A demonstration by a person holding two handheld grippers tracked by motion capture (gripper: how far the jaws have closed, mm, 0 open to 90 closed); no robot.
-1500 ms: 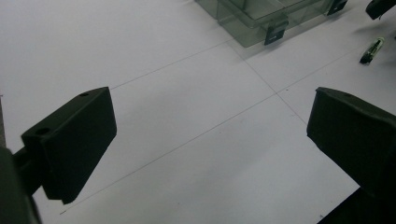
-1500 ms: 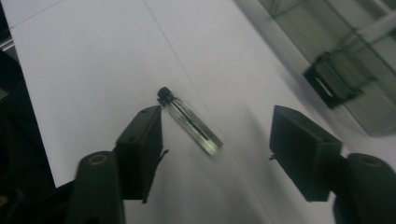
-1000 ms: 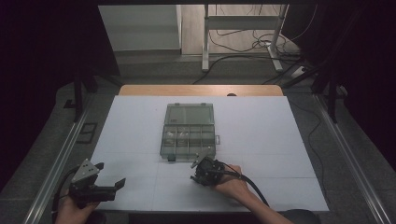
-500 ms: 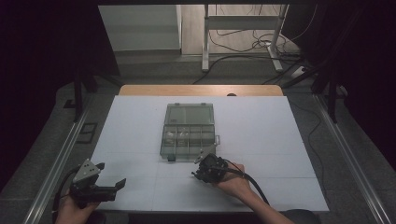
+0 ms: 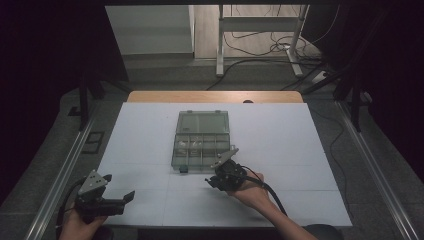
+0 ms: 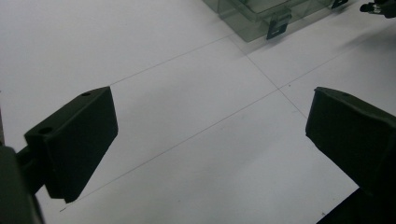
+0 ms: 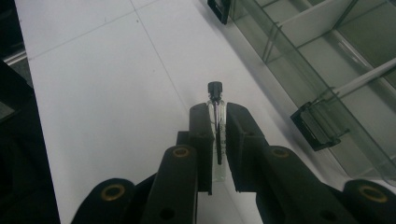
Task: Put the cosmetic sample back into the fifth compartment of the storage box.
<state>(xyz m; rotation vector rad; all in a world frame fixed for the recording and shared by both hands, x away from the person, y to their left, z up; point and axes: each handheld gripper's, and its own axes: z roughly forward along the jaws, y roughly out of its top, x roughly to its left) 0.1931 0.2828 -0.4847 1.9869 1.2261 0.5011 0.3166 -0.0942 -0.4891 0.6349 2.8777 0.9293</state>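
Observation:
A clear compartment box (image 5: 201, 141) lies open in the middle of the white table, its lid folded back; its front wall and black latches (image 7: 316, 125) run along the right of the right gripper view. My right gripper (image 5: 216, 181) sits just in front of the box's near edge, shut on a small clear vial (image 7: 217, 122) with a black cap that sticks out past the pads. My left gripper (image 5: 120, 192) rests at the table's near left corner, jaws wide open over bare table (image 6: 196, 121) with nothing between them.
The white table surface (image 5: 300, 150) has thin grid lines. Metal rails (image 5: 65, 165) run along both sides. Behind the table stand a desk frame and cables (image 5: 260, 45) on the floor. The box corner (image 6: 261, 18) lies far ahead in the left gripper view.
The right gripper has edged slightly to the right and toward the box's near edge. The left gripper has stayed put.

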